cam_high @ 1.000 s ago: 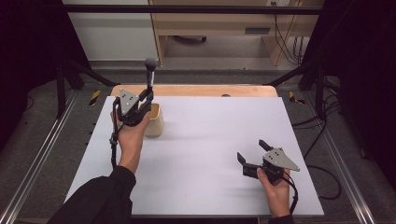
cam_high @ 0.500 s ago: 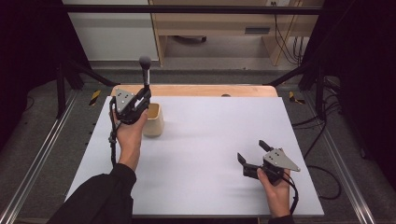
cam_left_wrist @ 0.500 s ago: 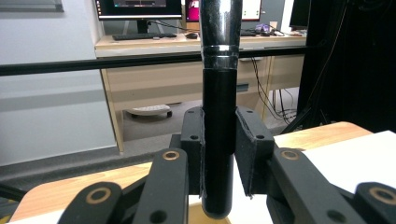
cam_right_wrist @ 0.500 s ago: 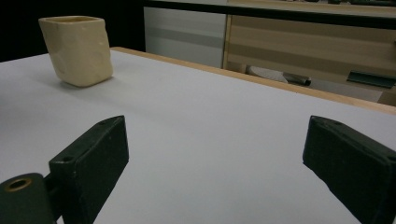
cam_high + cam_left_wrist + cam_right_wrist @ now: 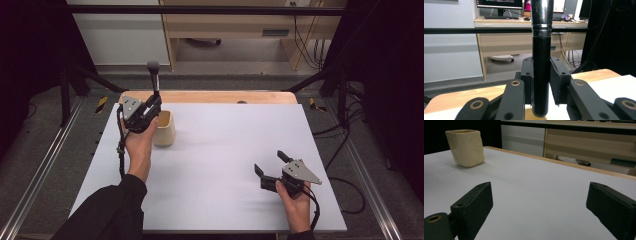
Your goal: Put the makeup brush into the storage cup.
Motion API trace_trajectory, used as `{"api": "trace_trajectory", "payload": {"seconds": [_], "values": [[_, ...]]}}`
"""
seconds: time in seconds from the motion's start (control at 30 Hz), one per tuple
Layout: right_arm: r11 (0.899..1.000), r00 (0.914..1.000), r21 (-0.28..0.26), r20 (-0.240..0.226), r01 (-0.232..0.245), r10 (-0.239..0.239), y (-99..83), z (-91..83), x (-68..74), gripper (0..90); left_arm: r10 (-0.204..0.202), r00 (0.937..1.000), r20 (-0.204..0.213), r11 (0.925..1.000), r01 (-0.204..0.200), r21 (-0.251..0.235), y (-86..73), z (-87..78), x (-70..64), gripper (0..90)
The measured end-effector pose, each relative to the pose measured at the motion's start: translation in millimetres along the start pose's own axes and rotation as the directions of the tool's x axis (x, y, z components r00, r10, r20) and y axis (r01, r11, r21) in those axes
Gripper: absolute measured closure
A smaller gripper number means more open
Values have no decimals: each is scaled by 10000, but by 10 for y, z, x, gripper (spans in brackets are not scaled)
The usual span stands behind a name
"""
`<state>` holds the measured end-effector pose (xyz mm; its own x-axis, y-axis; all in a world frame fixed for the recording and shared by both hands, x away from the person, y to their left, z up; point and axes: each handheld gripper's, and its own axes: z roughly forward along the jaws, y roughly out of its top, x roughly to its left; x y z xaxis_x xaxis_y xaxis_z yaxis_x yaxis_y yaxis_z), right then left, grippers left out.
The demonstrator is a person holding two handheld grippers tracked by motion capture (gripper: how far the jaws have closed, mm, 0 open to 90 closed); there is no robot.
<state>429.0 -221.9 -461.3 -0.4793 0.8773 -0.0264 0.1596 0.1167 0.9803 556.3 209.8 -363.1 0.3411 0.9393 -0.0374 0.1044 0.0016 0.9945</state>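
A black makeup brush (image 5: 154, 80) with a silver ferrule stands upright, bristle head up, in my left gripper (image 5: 152, 106), which is shut on its handle (image 5: 540, 75). The gripper hovers just above the near-left rim of a cream square cup (image 5: 164, 128) at the table's back left. The handle's lower end hangs over the cup's opening. My right gripper (image 5: 270, 162) rests open near the front right of the white table (image 5: 225, 145), nothing between its jaws. From there the cup (image 5: 466, 147) sits far off to the left.
A wooden strip (image 5: 220, 97) runs along the table's far edge. Metal rails flank the table on both sides. A black bar (image 5: 486, 30) crosses behind the table, with a desk and cables beyond it.
My left gripper has carried the brush slightly right and toward the cup. The right gripper has stayed where it was.
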Motion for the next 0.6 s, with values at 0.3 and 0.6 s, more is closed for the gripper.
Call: {"api": "trace_trajectory", "payload": {"seconds": [0.3,0.6], "values": [[9999,10000,-122,-38,-39,39,-8,-3,-2,73,-143,9999,-86,9999,143,-3,-39,10,47,742],[9999,10000,-110,-10,-47,47,-13,-3,-2,73,-205,9998,-61,9998,205,15,-91,1,73,742]]}}
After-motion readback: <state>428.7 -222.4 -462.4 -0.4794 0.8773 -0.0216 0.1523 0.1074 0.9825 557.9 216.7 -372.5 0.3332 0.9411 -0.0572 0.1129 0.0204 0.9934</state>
